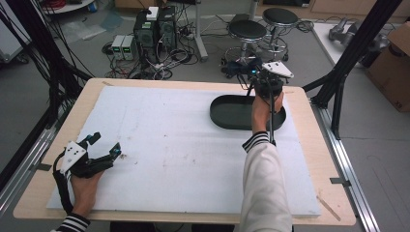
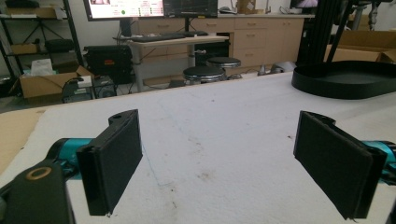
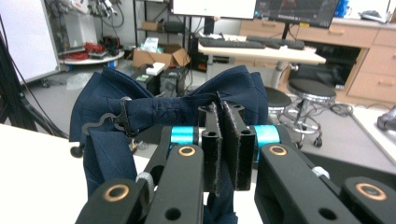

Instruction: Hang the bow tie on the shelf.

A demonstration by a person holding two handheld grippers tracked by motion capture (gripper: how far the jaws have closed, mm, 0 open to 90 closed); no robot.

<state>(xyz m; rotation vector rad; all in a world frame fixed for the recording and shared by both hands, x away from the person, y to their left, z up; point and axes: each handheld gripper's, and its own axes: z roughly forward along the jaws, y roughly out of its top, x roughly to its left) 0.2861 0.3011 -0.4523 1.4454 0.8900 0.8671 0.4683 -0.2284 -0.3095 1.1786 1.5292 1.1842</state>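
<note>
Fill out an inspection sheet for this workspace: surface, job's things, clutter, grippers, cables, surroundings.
Surface: white foam mat on a wooden table, faint brown stains.
Job's things: navy blue cloth bow tie; black oval tray, far right of the mat.
Clutter: nothing seen.
Grippers: right gripper shut on the bow tie over the tray; left gripper open, empty, low over the mat.
Cables: black cable trails from the left gripper.
Surroundings: round black stools, computer towers, floor wiring.
</note>
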